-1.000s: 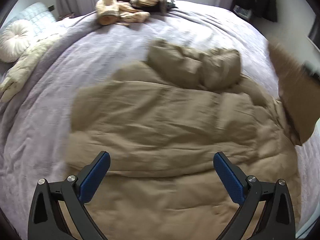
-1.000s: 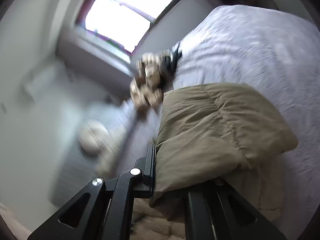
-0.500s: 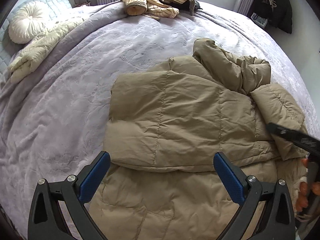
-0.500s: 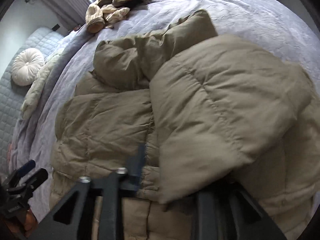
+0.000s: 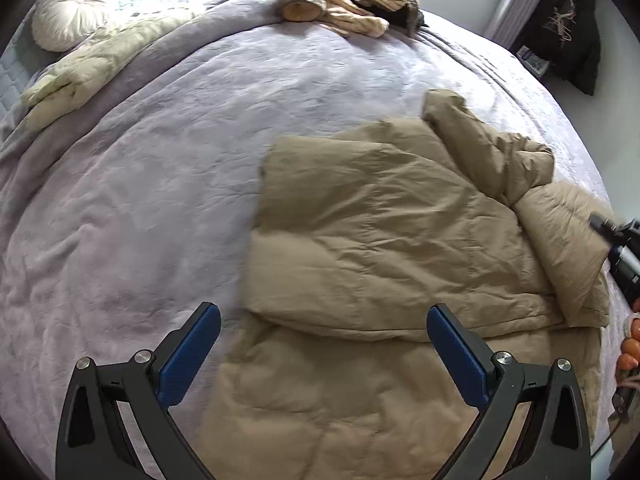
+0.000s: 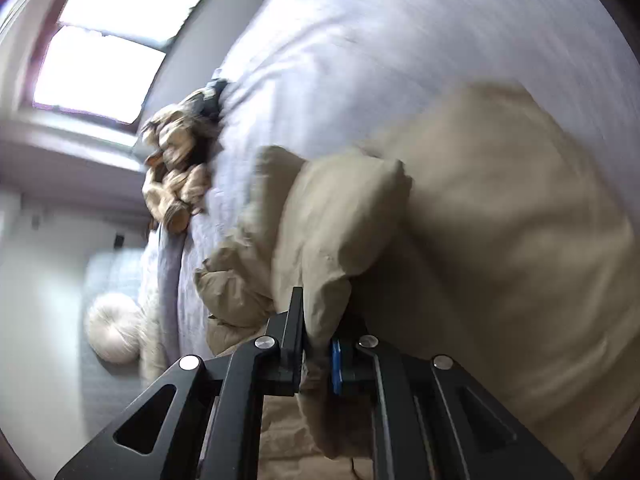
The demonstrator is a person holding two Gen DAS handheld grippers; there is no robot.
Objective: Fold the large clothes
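Observation:
A tan puffer jacket [image 5: 384, 248] lies partly folded on the lilac bedspread [image 5: 160, 184], its hood and a sleeve bunched toward the right. My left gripper [image 5: 324, 344] hovers open above the jacket's near left edge, blue pads [image 5: 188, 352] wide apart, nothing between them. In the right wrist view my right gripper [image 6: 318, 344] is closing on a fold of the tan jacket [image 6: 340, 232], and the fabric sits pinched between the pads. The right gripper [image 5: 618, 240] also shows at the right edge of the left wrist view, by the jacket's right sleeve.
A heap of beige and striped clothes [image 5: 344, 4] sits at the bed's far edge. A cream garment [image 5: 100, 64] and a round white cushion [image 5: 72, 8] lie at the far left. A black garment [image 5: 568, 36] hangs at the far right. A window [image 6: 108, 44] is beyond.
My left gripper slid left, so the jacket now sits more to the right in its view. The right gripper let the sleeve go, sank and rolled, and now pinches a jacket fold.

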